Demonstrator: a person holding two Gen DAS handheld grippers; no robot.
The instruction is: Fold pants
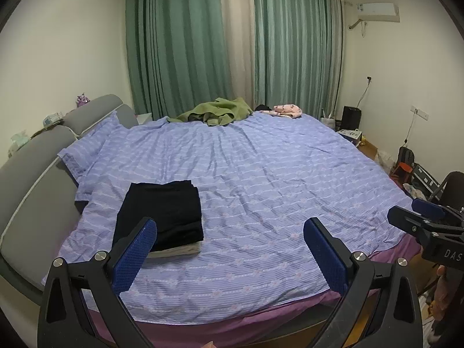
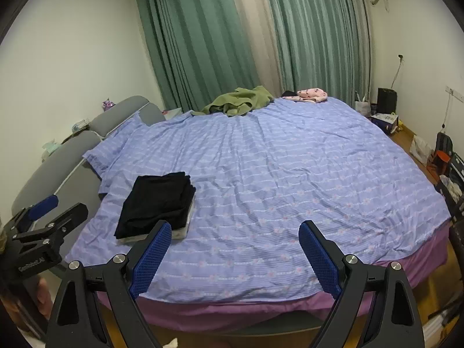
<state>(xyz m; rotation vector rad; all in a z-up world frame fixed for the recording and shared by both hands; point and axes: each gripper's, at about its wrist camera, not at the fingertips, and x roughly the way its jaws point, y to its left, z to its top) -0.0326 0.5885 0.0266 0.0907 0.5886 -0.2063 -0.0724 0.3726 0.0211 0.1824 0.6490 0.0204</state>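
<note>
The black folded pants point(image 1: 162, 211) are lying near the left edge of the bed point(image 1: 261, 174), on one light folded garment point(image 1: 177, 250). The left tool point(image 1: 229, 249) and right tool point(image 2: 235, 249) are both standing apart, holding nothing, over wide open bedding.

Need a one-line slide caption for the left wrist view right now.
Open left gripper above lilac striped bedspread, folded black pants stacked on pale folded garment; right gripper alongside.
</note>
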